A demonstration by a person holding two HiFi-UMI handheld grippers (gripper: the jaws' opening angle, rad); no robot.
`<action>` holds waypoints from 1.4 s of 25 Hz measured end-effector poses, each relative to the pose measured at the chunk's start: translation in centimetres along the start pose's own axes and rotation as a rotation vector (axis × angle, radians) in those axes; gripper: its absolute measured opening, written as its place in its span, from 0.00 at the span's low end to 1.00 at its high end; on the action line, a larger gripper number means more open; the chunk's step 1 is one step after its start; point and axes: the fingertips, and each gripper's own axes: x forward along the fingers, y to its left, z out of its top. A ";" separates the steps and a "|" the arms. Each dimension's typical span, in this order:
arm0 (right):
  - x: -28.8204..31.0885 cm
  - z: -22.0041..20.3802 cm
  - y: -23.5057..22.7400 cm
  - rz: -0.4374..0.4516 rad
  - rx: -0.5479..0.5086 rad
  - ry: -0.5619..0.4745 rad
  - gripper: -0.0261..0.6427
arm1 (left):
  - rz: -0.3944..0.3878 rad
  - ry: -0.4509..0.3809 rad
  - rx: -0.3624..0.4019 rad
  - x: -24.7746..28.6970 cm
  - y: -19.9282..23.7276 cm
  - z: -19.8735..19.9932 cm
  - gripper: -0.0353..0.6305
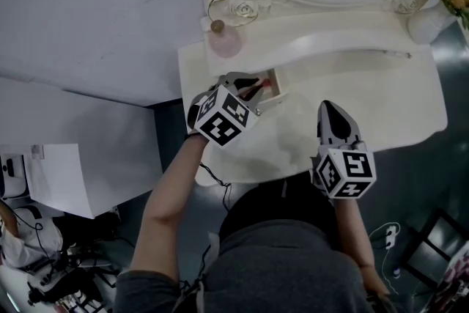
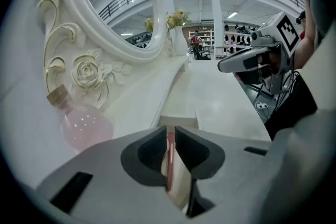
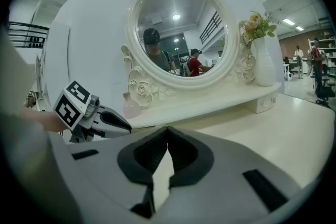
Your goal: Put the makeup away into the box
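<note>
The slim red makeup stick [image 2: 170,160] sits lengthwise in my left gripper [image 2: 171,131]. The dark jaws are drawn in to a narrow slot and their pads lie against the stick's sides. From the head view, that gripper's tips [image 1: 255,89] hang tilted over the small cream open-topped box [image 1: 278,89], and a bit of red [image 1: 264,87] shows inside its walls. I cannot tell whether the stick touches the box floor. Through the left gripper view the box's plain, smooth rim [image 2: 178,121] lies just past my jaw tips.

My right gripper [image 3: 167,131] has its jaws pressed together at the tips with nothing between them. It rests low over the bare tabletop, well apart from the box.

Just behind the box stands a round pink glass bottle with a cork stopper [image 1: 224,42]. Its belly is translucent and glossy.

Everything sits on a glossy cream dressing table [image 1: 381,95] with a curved front edge and a raised back shelf. Above the shelf rises an oval mirror in a carved cream frame [image 3: 176,34], worked with scrolls and a rose [image 2: 86,71]. At the far end of the shelf a white vase of pale flowers [image 3: 262,60] stands upright.
</note>
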 end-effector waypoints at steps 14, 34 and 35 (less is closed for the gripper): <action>1.0 1.2 0.9 0.088 -0.041 -0.010 0.05 | 0.179 -0.105 -0.165 -3.6 1.0 0.2 0.10; 2.7 2.1 3.0 0.255 -0.099 0.007 0.05 | 0.447 -0.247 -0.546 -8.5 1.1 -2.7 0.06; 2.8 2.1 3.1 0.261 -0.101 0.008 0.05 | 0.457 -0.251 -0.564 -8.6 1.1 -3.0 0.06</action>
